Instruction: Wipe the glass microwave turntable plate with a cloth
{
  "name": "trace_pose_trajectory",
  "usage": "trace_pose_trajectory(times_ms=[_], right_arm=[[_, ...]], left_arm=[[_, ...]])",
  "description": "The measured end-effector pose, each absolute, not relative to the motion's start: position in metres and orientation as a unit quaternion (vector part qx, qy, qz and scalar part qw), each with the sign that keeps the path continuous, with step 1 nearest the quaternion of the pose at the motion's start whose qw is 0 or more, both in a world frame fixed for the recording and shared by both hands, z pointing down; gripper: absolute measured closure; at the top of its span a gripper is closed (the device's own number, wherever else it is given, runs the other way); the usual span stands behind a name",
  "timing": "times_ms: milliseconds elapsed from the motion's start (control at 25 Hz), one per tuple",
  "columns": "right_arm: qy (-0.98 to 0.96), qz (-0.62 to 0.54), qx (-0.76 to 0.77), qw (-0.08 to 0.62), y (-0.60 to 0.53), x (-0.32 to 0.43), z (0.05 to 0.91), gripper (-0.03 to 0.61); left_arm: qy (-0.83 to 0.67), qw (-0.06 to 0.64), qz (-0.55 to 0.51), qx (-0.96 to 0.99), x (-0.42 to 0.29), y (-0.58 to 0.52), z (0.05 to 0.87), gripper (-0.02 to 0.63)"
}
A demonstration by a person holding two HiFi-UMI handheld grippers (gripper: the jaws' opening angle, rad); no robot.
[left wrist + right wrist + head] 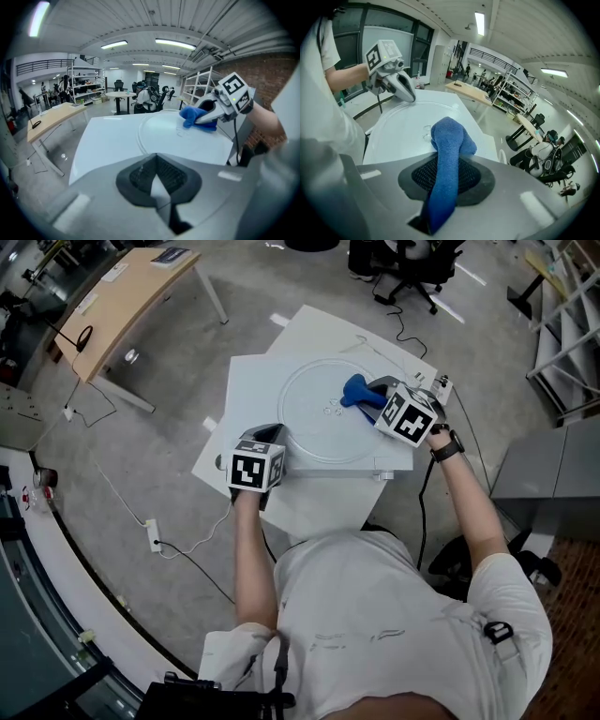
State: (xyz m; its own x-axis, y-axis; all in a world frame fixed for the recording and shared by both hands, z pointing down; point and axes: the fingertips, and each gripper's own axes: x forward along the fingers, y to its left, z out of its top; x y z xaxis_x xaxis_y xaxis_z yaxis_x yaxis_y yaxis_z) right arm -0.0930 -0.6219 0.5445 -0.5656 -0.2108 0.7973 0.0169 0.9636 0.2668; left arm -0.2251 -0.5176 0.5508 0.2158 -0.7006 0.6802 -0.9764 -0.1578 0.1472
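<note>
The round glass turntable plate (314, 427) lies flat on a white table (323, 507). My right gripper (372, 390) hovers over the plate's far right part, shut on a blue cloth (356, 392). The cloth's free end (447, 138) bulges out ahead of the jaws and touches the glass (393, 126). My left gripper (272, 434) sits at the plate's near left rim. Its jaws look shut, with a thin pale sliver, seemingly the rim, between the pads (140, 176). The left gripper view shows the right gripper (199, 119) and cloth (192, 115) across the plate (159, 133).
The table (108, 136) stands on a grey floor. A small white box with a cable (441, 388) lies at its far right corner. Off to the left are a power strip (153, 535) and a wooden desk (122, 296). Metal shelves (562, 324) stand at the right.
</note>
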Motion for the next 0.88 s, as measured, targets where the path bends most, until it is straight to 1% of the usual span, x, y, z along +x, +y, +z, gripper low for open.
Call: trace_pose_trajectory(times_ms=[160,400,640,880], right_arm=[[-0.865,-0.137,0.003,0.483,-0.586,-0.082,0.546,0.499],[-0.841,-0.166,-0.092,0.506,-0.527,-0.087,0.55,0.5],[-0.845,-0.177,-0.138,0.485,-0.491,-0.12,0.557,0.499],[-0.861,-0.165,-0.143,0.46,-0.485,-0.157,0.556,0.497]], left_arm=[[-0.583,0.287,0.238,0.722,-0.226,-0.519,0.551,0.612],[-0.58,0.288,0.238,0.724,-0.223,-0.52,0.551,0.612],[-0.579,0.287,0.237,0.725,-0.22,-0.519,0.555,0.611],[-0.586,0.276,0.243,0.722,-0.226,-0.519,0.559,0.612]])
